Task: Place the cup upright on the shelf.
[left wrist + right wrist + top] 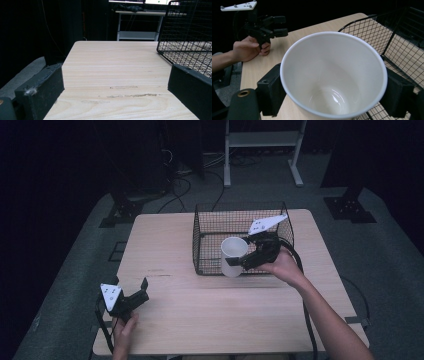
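Right tongs [248,260] clamped around white cup [233,256] by wire basket [200,237]; left tongs [141,291] wide open, empty.

A light wooden table [175,250] carries the things. A black wire basket [210,227] stands directly on its far half. The near half shows scuff marks.

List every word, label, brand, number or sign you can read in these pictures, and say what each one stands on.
None can be read. The white ceramic cup, the black wire basket and the light wooden table carry no writing. The grey three-cornered plates bear only small dots, not letters.
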A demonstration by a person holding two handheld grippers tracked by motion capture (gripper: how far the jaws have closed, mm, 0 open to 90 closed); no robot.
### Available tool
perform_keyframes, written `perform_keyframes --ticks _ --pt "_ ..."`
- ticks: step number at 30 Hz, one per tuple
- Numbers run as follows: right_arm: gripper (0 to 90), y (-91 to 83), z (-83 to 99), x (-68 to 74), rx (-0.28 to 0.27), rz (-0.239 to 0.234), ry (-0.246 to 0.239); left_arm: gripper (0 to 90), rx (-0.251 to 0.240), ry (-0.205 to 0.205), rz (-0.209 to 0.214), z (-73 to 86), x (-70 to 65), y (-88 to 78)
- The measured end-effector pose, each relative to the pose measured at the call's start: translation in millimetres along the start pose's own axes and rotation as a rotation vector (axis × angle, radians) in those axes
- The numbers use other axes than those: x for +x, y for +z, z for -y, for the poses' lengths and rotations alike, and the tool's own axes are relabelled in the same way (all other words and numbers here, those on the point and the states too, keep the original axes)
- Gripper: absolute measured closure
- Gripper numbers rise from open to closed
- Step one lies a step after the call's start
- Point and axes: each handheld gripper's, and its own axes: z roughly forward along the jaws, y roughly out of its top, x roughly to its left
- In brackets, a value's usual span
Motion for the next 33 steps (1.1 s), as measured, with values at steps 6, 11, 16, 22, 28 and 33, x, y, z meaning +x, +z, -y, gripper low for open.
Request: perform_keyframes --ticks 6,11,16,22,28,33 --pt "18.8 2.0 -8.0 -6.6 0.007 0.011 -0.001 0.0 0.000 -0.002 0.000 0.0 0.3 -0.1" --pt "18.8 3.8 -11.0 -12.5 0.015 0.018 0.008 0.0 -0.001 -0.001 0.002 0.0 0.3 -0.2" --pt "18.9 5.9 -13.6 -22.2 0.014 0.039 0.020 0.0 -0.002 -0.004 0.001 0.0 0.3 -0.2" --pt "18.8 8.5 -18.2 -34.5 0.024 0.057 0.037 0.0 0.000 -0.001 0.001 0.0 0.4 -0.3" --pt "18.8 9.7 -22.4 -39.8 0.023 0.067 0.039 0.0 -0.001 -0.002 0.002 0.1 0.3 -0.2" --pt "18.9 12.9 -25.4 -46.5 0.030 0.073 0.049 0.0 0.000 -0.002 0.002 0.0 0.3 -0.2"
